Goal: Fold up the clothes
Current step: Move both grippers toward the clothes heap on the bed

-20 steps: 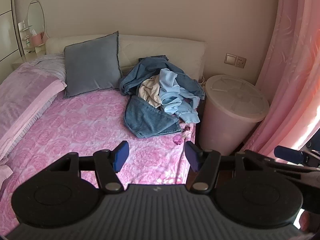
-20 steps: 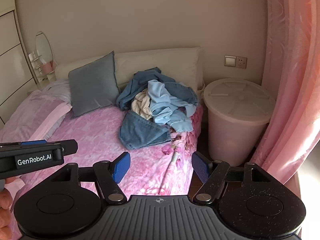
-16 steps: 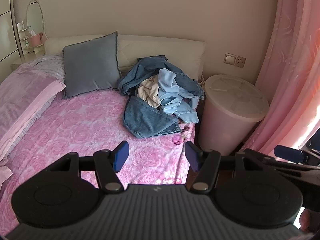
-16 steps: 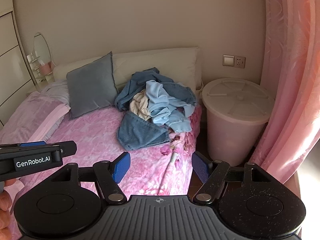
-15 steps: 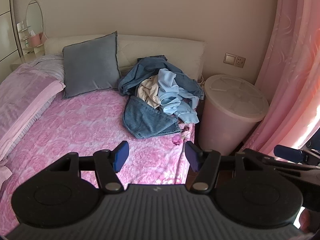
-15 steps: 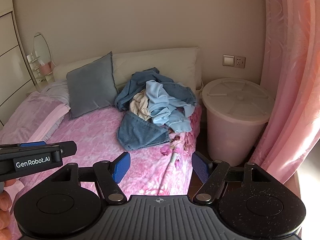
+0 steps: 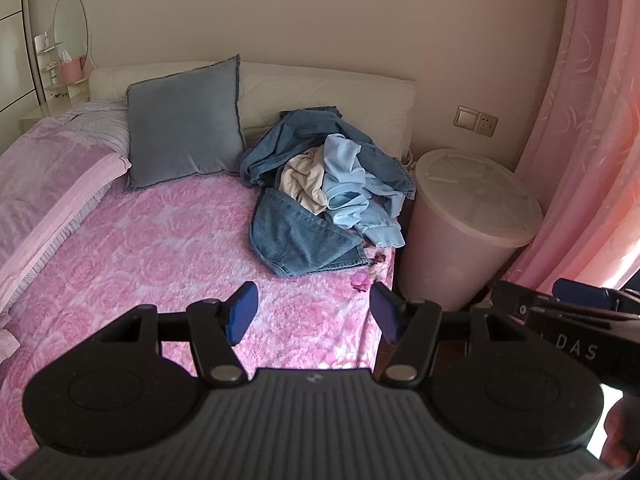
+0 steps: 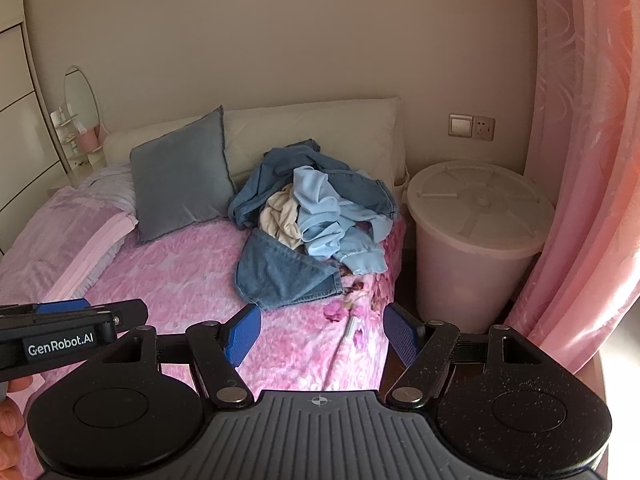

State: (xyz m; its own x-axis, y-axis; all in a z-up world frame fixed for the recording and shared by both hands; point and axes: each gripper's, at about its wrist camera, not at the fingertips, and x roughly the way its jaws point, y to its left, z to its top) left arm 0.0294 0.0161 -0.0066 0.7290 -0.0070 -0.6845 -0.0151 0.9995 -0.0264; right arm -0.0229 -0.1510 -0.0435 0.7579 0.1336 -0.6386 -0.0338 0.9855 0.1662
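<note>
The clothes point(image 7: 324, 188) lie in one loose, unfolded heap at the centre of the frame, on the pink bed point(image 7: 160, 248) near its right edge and against the white headboard. Dark denim pieces lie at the bottom and at the back, a light blue garment point(image 7: 348, 184) lies crumpled on top, and a cream one point(image 7: 302, 178), perhaps a shirt, lies beside it. The left hand-held gripper point(image 7: 314, 316) and the right hand-held gripper point(image 8: 322, 334) are both wide open and hold nothing, well apart from the heap.

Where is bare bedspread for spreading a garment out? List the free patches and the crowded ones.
Free: the pink bedspread between the grey cushion, the folded pink blanket and the clothes pile. Crowded: the pile's corner beside the lidded bin.
</note>
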